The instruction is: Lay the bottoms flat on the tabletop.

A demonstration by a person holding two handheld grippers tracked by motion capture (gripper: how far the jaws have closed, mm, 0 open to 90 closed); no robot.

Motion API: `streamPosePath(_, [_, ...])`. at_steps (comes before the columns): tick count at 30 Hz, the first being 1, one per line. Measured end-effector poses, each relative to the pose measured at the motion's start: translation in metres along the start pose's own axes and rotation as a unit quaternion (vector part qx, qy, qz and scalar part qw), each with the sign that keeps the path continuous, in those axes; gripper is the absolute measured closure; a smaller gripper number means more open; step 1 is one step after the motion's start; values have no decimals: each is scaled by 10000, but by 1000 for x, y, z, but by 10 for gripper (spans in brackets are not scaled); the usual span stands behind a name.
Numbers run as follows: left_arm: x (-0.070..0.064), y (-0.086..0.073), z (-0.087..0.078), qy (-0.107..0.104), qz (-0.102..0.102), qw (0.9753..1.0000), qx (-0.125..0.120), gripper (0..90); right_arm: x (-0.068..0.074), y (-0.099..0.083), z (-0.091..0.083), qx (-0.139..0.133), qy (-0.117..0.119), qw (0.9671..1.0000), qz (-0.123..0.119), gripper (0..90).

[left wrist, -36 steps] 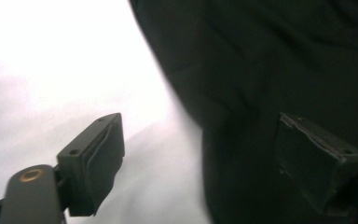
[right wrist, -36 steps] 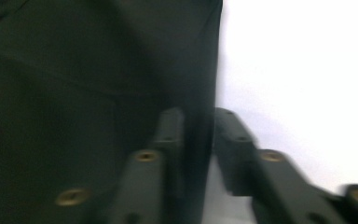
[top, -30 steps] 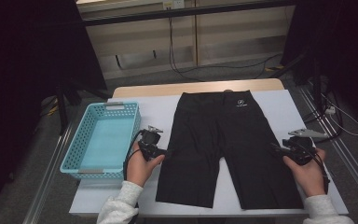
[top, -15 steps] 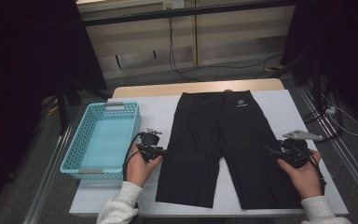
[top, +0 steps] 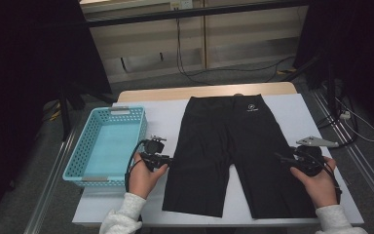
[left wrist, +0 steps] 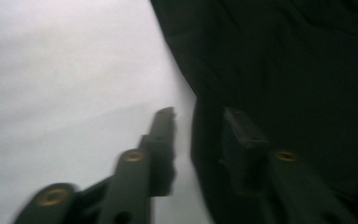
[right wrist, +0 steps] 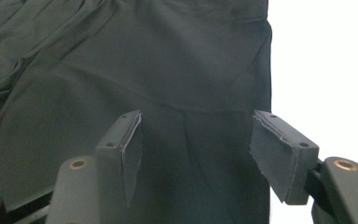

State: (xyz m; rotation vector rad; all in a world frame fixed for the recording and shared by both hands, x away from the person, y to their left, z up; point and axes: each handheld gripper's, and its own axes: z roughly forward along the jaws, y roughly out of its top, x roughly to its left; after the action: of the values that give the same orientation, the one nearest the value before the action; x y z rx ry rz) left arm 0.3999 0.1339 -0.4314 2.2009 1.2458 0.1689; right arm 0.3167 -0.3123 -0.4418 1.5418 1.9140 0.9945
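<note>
Shorts (top: 233, 151) lie flat on the white table (top: 165, 114), waistband at the far edge, both leg hems toward the person. Long axis runs near to far. Light blue basket (top: 104, 146) sits just left of them, nothing inside that I can see.

Left gripper (top: 163, 158) sits at the outer edge of the shorts' left leg, about mid-thigh. In the left gripper view its jaws are partly open and straddle the fabric edge: one jaw over bare table, the other over or against black cloth (left wrist: 284, 70). Blurred, so I can't tell if the cloth is actually between them. Not closed on it.

Right gripper (top: 292, 161) is over the outer part of the right leg, at about the same height. Right gripper view shows its jaws wide open, pads clear, holding nothing, shorts (right wrist: 135, 74) directly ahead and below, with the side hem running just inside the right jaw.

Key relation: each gripper is at its own side seam, roughly level with the other, neither clearly nearer. My guess is a symmetric side pinch, then a fold or lift.

Writing: small white logo (top: 250, 108) below the waistband, too small to read. No other labels legible.
</note>
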Motion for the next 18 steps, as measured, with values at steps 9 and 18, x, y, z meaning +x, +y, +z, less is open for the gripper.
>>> streamPosePath(9, [-8, -20, 3, 106, 628, 9978, -164, 350, 3, 3, -3, -182, 119, 9998, 39, 300])
streamPosePath(18, [-23, -30, -1, 280, 692, 9969, -243, 536, 10, 7, -1, -239, 238, 9994, -88, 290])
